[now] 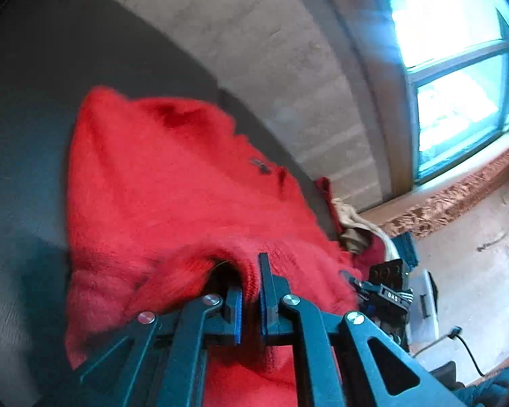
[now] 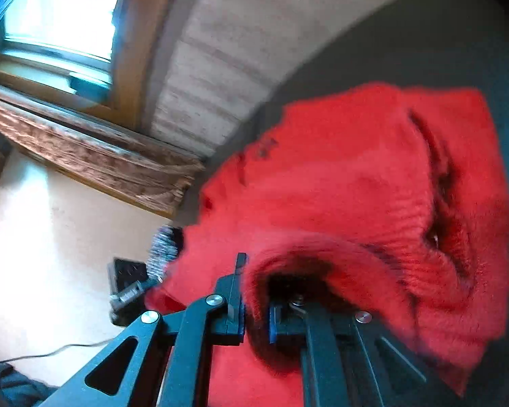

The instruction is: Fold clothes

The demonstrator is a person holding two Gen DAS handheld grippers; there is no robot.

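The left gripper (image 1: 251, 291) has its two fingers drawn close, pinching a ribbed edge of a red sweater (image 1: 173, 183) between the blue pads (image 1: 237, 318). The knit bunches up right at the fingertips and folds over them, then spreads away forward and to the left across a dark grey table (image 1: 27, 118). Part of the sweater also hangs below the fingers, toward the camera.

The right gripper (image 2: 254, 305) is likewise nearly closed on the sweater (image 2: 339, 176). A thick roll of fuzzy knit sits between its fingers and covers most of the right finger, so only the left finger (image 2: 236, 291) shows clearly. From there the fabric runs forward and to the right over the table (image 2: 424, 34), with a deep fold along its far right side.

Only the left view shows a small heap of pale and red cloth (image 1: 353, 227) at the table's edge beyond the sweater, and the other gripper (image 1: 387, 291) to the right. Only the right view shows a dark box (image 2: 129, 274) left of the sweater. Both views show a window (image 1: 458, 68) in a pale wall, with a wooden sill (image 2: 85, 156) beneath it. Both pictures are blurred.
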